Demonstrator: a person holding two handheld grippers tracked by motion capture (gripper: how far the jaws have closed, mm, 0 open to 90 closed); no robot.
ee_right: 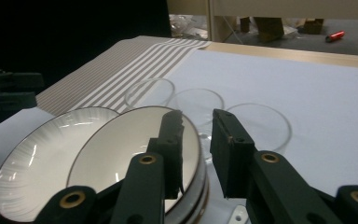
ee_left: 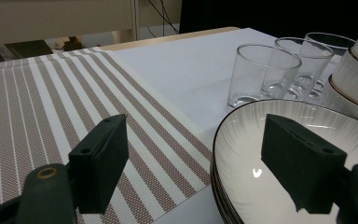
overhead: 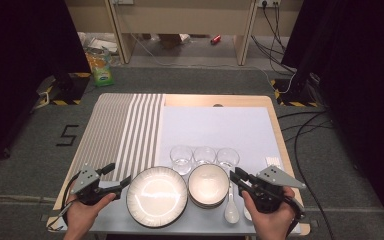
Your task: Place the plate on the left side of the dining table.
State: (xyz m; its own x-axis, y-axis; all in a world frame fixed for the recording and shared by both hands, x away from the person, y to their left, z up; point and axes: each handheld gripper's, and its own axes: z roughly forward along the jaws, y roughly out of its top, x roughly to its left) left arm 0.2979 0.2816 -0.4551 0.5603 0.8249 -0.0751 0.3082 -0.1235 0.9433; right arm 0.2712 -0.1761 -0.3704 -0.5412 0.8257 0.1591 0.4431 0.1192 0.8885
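Observation:
A stack of white ribbed plates point(overhead: 156, 196) with dark rims lies at the table's near edge, and a stack of white bowls point(overhead: 208, 184) sits to its right. My left gripper point(overhead: 116, 176) is open wide at the plates' left side. In the left gripper view point(ee_left: 193, 128) one jaw hangs over the striped placemat point(ee_left: 37, 102) and the other over the top plate point(ee_left: 242, 154). My right gripper point(overhead: 236, 176) is at the bowls' right side. In the right gripper view point(ee_right: 196, 122) its jaws stand narrowly apart astride the top bowl's point(ee_right: 121, 149) rim, not pressing on it.
Three clear glasses point(overhead: 181, 159) point(overhead: 204, 155) point(overhead: 228, 157) stand in a row behind the bowls on a pale mat point(overhead: 215, 127). Two white spoons point(overhead: 231, 211) lie right of the bowls. The striped placemat point(overhead: 117, 130) covers the table's left part.

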